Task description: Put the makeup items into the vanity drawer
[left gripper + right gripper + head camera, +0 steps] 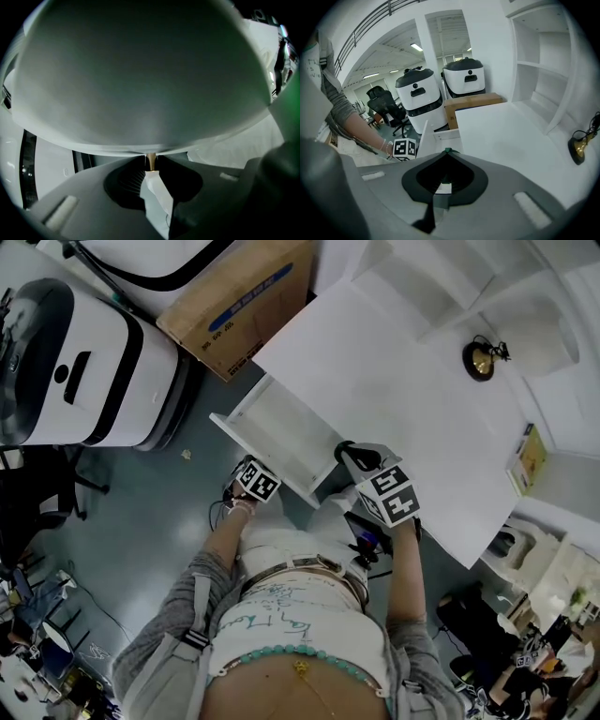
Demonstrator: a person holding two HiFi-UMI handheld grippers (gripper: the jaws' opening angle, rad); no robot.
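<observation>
drawer (281, 427) open; left gripper view alone shows left tool (151, 168) clenching knob (150, 160); right tool (447, 151) clenched empty.

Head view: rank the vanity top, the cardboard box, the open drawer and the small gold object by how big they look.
1. vanity top, by far the largest.
2. cardboard box and open drawer: about alike, and the box is partly covered, so I leave them unranked.
3. small gold object, the smallest.

The white desk (403, 409) carries one small gold-and-black object (480, 359) near the shelves; its drawer (281, 439) stands open.
</observation>
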